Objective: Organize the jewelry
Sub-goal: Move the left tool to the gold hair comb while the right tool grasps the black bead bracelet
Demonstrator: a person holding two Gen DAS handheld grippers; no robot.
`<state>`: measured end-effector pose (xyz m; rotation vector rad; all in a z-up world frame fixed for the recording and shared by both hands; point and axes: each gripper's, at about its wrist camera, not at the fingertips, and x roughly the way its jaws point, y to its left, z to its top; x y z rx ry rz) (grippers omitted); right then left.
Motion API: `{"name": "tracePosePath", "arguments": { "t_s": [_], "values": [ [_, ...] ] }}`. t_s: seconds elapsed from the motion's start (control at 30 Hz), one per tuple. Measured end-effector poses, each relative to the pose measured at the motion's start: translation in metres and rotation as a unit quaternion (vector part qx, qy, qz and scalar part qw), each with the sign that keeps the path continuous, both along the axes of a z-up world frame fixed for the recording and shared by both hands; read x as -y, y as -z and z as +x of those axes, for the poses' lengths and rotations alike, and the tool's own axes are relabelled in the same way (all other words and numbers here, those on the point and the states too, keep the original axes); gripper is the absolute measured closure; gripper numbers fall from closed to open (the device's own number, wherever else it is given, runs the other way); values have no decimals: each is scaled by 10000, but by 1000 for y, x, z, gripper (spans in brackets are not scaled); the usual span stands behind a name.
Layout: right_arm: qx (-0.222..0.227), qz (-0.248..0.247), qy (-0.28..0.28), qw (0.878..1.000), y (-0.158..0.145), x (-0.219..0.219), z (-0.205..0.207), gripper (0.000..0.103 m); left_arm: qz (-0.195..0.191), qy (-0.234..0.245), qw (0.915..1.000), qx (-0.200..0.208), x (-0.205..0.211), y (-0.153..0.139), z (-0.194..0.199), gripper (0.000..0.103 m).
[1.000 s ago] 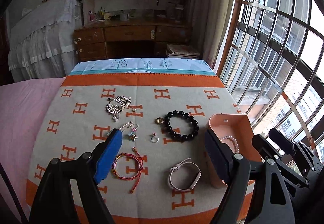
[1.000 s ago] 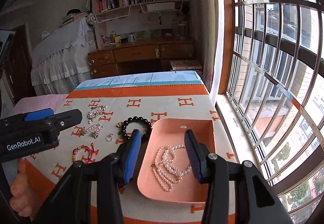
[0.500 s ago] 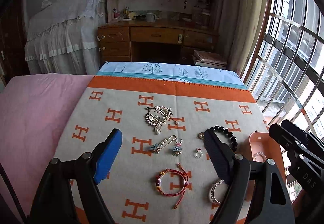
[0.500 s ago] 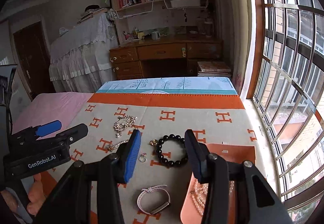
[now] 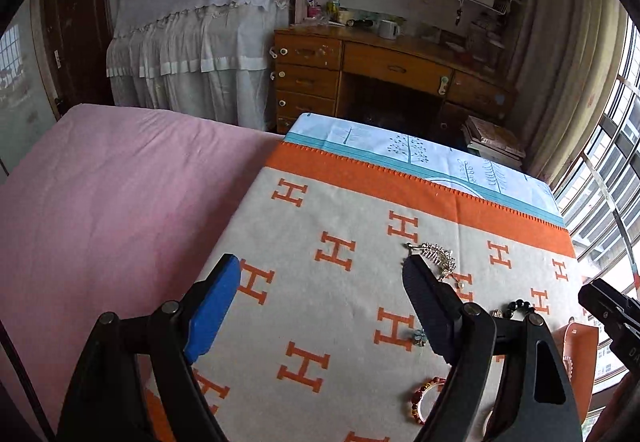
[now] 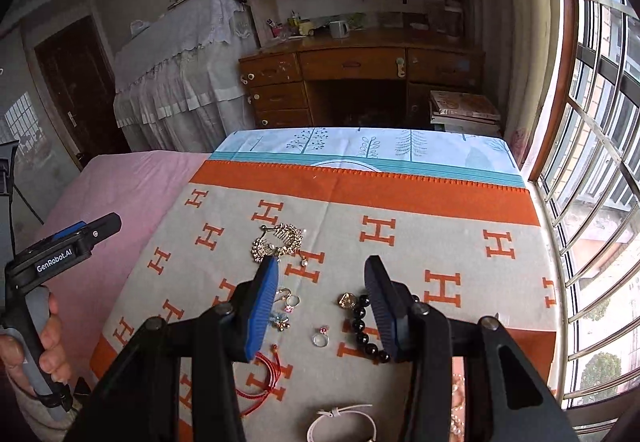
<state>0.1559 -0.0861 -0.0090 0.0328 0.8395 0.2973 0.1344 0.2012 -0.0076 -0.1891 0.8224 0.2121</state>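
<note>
My left tool (image 5: 320, 298) hangs with its jaws wide apart and nothing between them, above the left edge of the orange H-patterned blanket (image 6: 400, 242). My right tool (image 6: 320, 306) stands half apart, gripping nothing, over the small ring (image 6: 321, 338). The rhinestone hair comb (image 6: 278, 240) lies beyond it, the black bead bracelet (image 6: 362, 326) just right, the red cord bracelet (image 6: 264, 374) near left.
</note>
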Motion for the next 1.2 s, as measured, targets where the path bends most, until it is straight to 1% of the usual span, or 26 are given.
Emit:
{"name": "tracePosePath", "arguments": {
  "t_s": [0.07,0.1,0.13,0.17,0.2,0.27,0.33,0.4,0.5,0.63,0.67,0.7,0.73,0.8,0.83,0.87,0.9,1.0,1.07,1.13,1.17,1.2],
  "values": [
    [-283,125,-85,9995,7,-4,16,58,-93,22,9999,-116,-2,8,7,21],
    [-283,125,-85,9995,7,-4,16,58,-139,46,9997,-175,-2,12,12,21],
    [-383,149,-95,9991,10,-6,23,58,-181,66,9995,-247,-1,16,16,21],
    [-587,203,-59,9981,18,-6,36,57,-214,97,9992,-313,2,21,21,21],
    [-587,203,-59,9981,18,-6,36,58,-224,143,9989,-381,5,25,27,21],
    [-839,290,12,9960,28,-4,49,58,-182,326,9981,-496,17,35,38,21],
    [-1124,438,97,9927,40,2,59,57,-82,652,9959,-616,34,44,51,21],
    [-1397,552,181,9885,52,8,67,57,79,1049,9917,-735,53,54,64,21],
    [-1770,469,236,9828,68,16,79,58,328,1627,9817,-932,84,70,83,21],
    [-2069,213,370,9774,83,34,90,57,367,2223,9670,-1192,114,91,105,22],
    [-2225,147,406,9740,90,44,94,57,370,2294,9642,-1280,119,97,110,25],
    [-2225,147,406,9740,90,44,94,57,369,2344,9616,-1381,123,102,116,28],
    [-2322,95,400,9718,94,49,97,57,346,2382,9592,-1484,126,107,122,31],
    [-2468,-15,418,9682,102,55,102,58,226,2443,9549,-1671,129,114,133,41],
    [-2543,-58,373,9664,106,56,104,57,150,2476,9527,-1757,129,117,139,41],
    [-2741,-130,278,9612,115,58,110,58,102,2492,9509,-1835,129,119,144,42],
    [-2741,-130,278,9612,115,58,110,58,79,2503,9491,-1909,129,120,148,43],
    [-2969,-326,230,9541,128,60,117,58,137,2548,9439,-2095,131,124,157,48],
    [-3056,-418,80,9512,134,57,119,58,230,2585,9409,-2178,133,125,160,49],
    [-2967,-524,-53,9535,133,54,119,58,352,2627,9375,-2254,134,127,163,56],
    [-2910,-591,-145,9548,133,52,118,58,352,2668,9352,-2303,134,129,164,62],
    [-2910,-591,-145,9548,133,52,118,58,338,2694,9338,-2330,135,129,164,65]
  ]
}}
